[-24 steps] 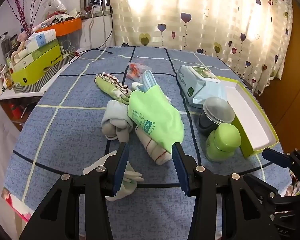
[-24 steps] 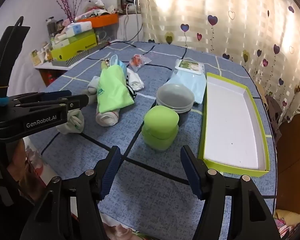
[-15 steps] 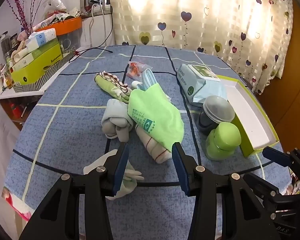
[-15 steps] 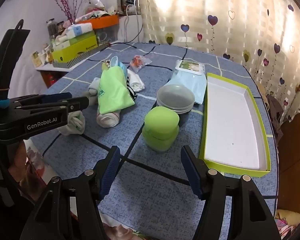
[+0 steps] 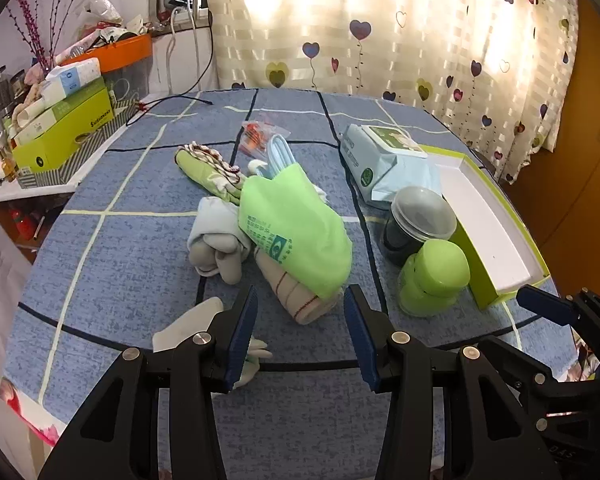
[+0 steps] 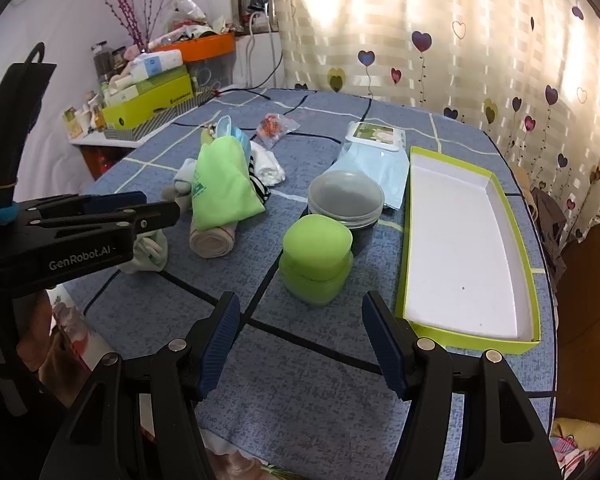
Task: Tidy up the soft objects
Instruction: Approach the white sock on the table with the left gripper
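Note:
A heap of soft things lies mid-table: a light green cloth bag over a rolled beige sock, a grey-blue sock bundle, a green patterned glove and a white glove near the front edge. My left gripper is open just short of the beige sock, nothing between its pads. My right gripper is open above bare tablecloth, in front of a green soft jar-shaped object. The green bag and the left gripper show at the left of the right wrist view.
A white tray with a lime rim lies at the right. A lidded plastic cup, a wet-wipes pack and a small snack packet stand behind. Cluttered boxes fill a shelf at the far left. The table edge is close below.
Both grippers stay open and almost still; the left wrist view has eased very slightly back from the sock heap.

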Available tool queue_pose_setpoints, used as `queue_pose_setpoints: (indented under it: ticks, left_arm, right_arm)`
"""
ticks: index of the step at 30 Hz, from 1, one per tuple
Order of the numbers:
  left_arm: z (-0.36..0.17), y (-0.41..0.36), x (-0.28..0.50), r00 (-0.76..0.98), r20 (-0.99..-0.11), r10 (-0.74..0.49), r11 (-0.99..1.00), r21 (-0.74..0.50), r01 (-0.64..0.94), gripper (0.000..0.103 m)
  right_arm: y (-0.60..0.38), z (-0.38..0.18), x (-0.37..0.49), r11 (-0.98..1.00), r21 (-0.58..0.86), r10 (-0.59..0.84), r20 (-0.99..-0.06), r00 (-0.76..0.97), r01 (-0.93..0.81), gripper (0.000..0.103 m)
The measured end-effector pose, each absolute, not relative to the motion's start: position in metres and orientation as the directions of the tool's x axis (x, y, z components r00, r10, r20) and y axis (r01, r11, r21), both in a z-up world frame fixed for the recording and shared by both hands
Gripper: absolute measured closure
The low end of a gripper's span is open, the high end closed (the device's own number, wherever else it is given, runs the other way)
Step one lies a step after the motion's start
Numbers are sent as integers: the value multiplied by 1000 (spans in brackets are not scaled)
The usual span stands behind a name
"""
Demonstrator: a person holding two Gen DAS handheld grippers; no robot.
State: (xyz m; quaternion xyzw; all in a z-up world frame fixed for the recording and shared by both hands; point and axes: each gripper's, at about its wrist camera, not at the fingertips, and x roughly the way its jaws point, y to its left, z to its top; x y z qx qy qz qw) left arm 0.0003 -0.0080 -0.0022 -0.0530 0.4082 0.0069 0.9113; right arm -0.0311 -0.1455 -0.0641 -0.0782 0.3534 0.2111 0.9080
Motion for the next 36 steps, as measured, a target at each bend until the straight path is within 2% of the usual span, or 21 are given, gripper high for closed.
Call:
queue_pose_setpoints:
  ticks: [9,20,36]
  left_arm:
    - [-6,-13,6,654,-755,-55,993,-110,-44,57]
    - [-9,-12,12,645,-751,-140,980,-196,-16,57]
    - [-8,-9,10,655,-741,-148,975,-220,-28,57]
  right_arm:
    - [-149,-62,-31,903,9,327,-664,672,-430,37]
    - [-154,-61,-31,903,28,341,-654,675,-429,36]
    - [-160,-61,-28,900,46,357,-648,673,-433,36]
